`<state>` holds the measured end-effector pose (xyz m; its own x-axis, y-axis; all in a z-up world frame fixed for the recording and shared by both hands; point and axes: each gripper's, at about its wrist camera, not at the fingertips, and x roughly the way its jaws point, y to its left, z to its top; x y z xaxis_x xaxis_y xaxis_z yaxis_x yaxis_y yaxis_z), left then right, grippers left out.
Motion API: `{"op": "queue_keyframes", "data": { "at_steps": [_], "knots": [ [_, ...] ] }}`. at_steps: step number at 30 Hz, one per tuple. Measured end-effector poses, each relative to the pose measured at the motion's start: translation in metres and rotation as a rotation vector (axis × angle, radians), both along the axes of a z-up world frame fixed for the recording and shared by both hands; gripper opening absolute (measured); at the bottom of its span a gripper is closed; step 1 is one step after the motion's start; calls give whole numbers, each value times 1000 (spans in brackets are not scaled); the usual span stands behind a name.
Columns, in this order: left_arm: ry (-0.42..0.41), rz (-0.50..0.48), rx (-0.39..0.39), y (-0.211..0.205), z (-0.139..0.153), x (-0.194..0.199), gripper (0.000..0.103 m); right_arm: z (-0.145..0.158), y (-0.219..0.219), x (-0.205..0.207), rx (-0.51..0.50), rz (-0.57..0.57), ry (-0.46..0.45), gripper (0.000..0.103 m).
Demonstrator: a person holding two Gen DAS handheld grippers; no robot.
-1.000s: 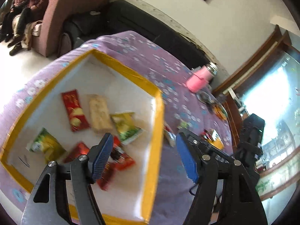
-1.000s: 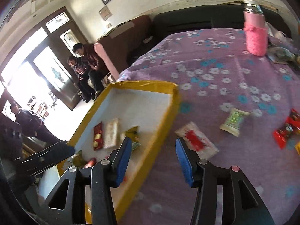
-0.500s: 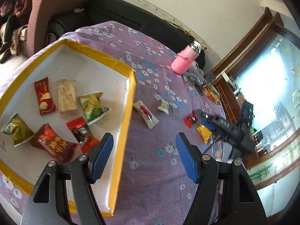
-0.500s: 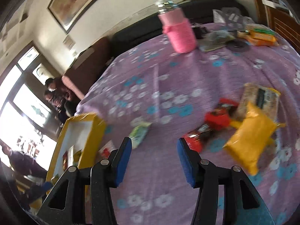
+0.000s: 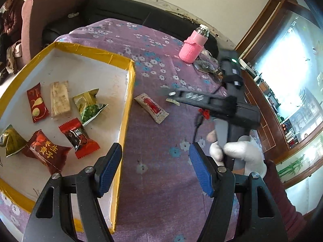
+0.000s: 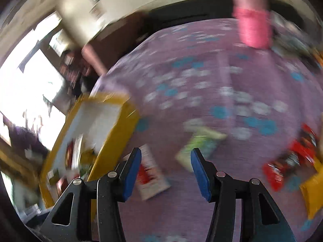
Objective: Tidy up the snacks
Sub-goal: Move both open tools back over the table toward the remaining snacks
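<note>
Your left gripper (image 5: pixel 155 167) and right gripper (image 6: pixel 165 171) both hang open and empty over the purple flowered surface (image 5: pixel 161 201), the red-and-white snack packet (image 5: pixel 151 107) lying just beside the yellow-rimmed tray (image 5: pixel 129 92).

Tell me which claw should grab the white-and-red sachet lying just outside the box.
Right. The right claw hangs open almost over the white-and-red sachet and nothing is between its jaws. The left claw, also open, sits at the yellow box wall, with the sachet farther ahead.
</note>
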<state>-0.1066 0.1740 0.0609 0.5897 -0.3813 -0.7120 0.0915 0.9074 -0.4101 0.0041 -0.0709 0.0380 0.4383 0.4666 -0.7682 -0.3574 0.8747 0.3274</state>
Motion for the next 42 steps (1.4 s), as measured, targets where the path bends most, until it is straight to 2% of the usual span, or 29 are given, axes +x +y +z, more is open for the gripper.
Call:
{"op": "queue_keyframes", "data": {
  "at_steps": [3,5,6,9,16,17,18,19,20,26,28,31,35,39,42],
  "knots": [
    [9,0,-5,1,-3,0,69,-2,30,-4,-101,46,-31,49],
    [4,-3,-8,1,-2,-2,69,3,27,-3,-165,-63,-87,50],
    [1,-5,-8,1,-2,-3,69,6,20,-2,-159,-116,-102,54],
    [-10,-16,-11,0,-1,-4,69,5,1,4,-155,-215,-85,54],
    [0,-38,-9,-9,-4,-3,69,-18,-5,15,-158,-221,-24,52],
    [-1,-39,-5,-11,-3,-3,69,-18,-2,15,-169,-219,-45,48],
    [-2,-40,-1,-12,-2,-3,69,-19,0,17,-178,-211,-48,36],
    [-5,-43,2,-14,-1,-3,69,-20,-1,19,-192,-211,-57,29],
    [-8,-45,5,-16,1,-3,69,-20,-2,19,-194,-204,-60,29],
    [-11,-83,7,-32,7,12,68,-18,-31,3,-161,-209,-34,28],
    [8,-97,16,-42,3,25,68,-17,-49,-9,-121,-215,-23,19],
    [38,-107,39,-57,-6,50,68,-14,-72,-27,-34,-214,-19,20],
    [96,-78,113,-73,-24,84,68,-13,-84,-35,-9,-216,-37,20],
    [136,-24,204,-76,-39,109,68,-17,-91,-31,39,-212,-15,20],
    [119,-14,269,-82,-44,118,68,-18,-99,-30,61,-217,-4,20]
  ]
}}
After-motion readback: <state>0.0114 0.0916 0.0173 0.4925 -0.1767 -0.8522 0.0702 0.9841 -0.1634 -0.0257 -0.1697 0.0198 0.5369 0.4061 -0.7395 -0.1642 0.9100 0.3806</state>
